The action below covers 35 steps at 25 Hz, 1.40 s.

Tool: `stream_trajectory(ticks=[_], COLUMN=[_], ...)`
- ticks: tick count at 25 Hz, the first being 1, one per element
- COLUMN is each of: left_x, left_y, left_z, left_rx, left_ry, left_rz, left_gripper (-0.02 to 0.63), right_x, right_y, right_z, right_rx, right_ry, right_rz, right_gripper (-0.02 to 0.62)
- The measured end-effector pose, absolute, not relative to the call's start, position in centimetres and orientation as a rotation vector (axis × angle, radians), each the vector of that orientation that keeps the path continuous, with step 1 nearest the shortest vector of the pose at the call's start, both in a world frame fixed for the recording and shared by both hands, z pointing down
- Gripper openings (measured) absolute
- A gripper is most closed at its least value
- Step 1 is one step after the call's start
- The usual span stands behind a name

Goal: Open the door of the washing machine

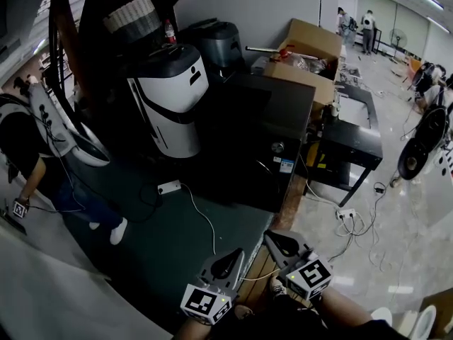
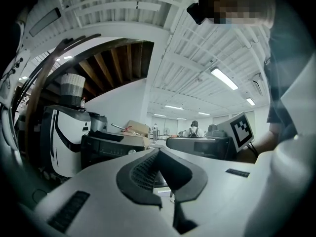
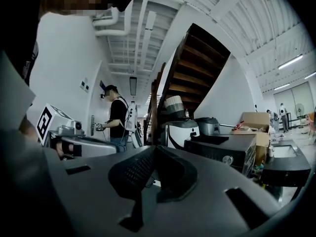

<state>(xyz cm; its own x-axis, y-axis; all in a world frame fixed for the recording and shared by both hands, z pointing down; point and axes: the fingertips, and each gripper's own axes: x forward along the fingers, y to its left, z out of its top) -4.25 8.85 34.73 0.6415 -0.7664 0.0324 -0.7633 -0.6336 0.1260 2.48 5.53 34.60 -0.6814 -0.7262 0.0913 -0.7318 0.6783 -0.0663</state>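
Both tools are shut tight and hold nothing. The left hand-held gripper [image 1: 232, 256] and the right hand-held gripper [image 1: 277, 240] sit side by side at 6 o'clock in the head view, pointing level. Each gripper view shows the ribbed pads [image 2: 143, 171] pressed together with only air ahead of them.

No appliance here reads plainly as a washing machine. My best guess is the dark boxy appliance [image 1: 248, 129] at 12 o'clock, well apart from both grippers, with a round knob [image 1: 278, 147] on its front. Its door looks shut, and I cannot make out a handle. A white appliance [image 1: 173, 101] stands just beside it at 11 o'clock, and a cardboard box [image 1: 308, 52] lies behind it at 1 o'clock.

Several things could go wrong from here:
- The reach could go to the wrong machine, since two closed-fronted appliances stand close together.
- Jaws kept shut would only bump the door rather than catch its edge or handle.
- A white cable [image 1: 202, 218] runs across the dark green mat [image 1: 134, 253] from a power strip [image 1: 168, 187] toward the grippers, so a low approach could snag it.
- A stiff latch could drag the whole box forward instead of freeing the door.
- A person [image 1: 28, 147] stands at 9 o'clock, close enough to matter on a wide swing.
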Motion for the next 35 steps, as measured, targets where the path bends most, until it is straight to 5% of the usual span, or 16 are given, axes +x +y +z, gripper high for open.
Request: stream_trajectory(ticks=[17, 35], left_x=[-9.6, -3.8], left_y=[9.9, 1.0], left_z=[34.3, 35.0], left_rx=[2.719, 2.734], left_ry=[-1.345, -1.336], left_rz=[-0.06, -0.059], left_gripper=[0.014, 0.015], right_x=[-2.4, 2.8], right_y=[5.5, -4.0], right_z=[34.0, 34.9], right_rx=[1.202, 1.194], right_ry=[-2.848, -2.844], right_rz=[0.095, 0.071], right_gripper=[0.017, 0.017])
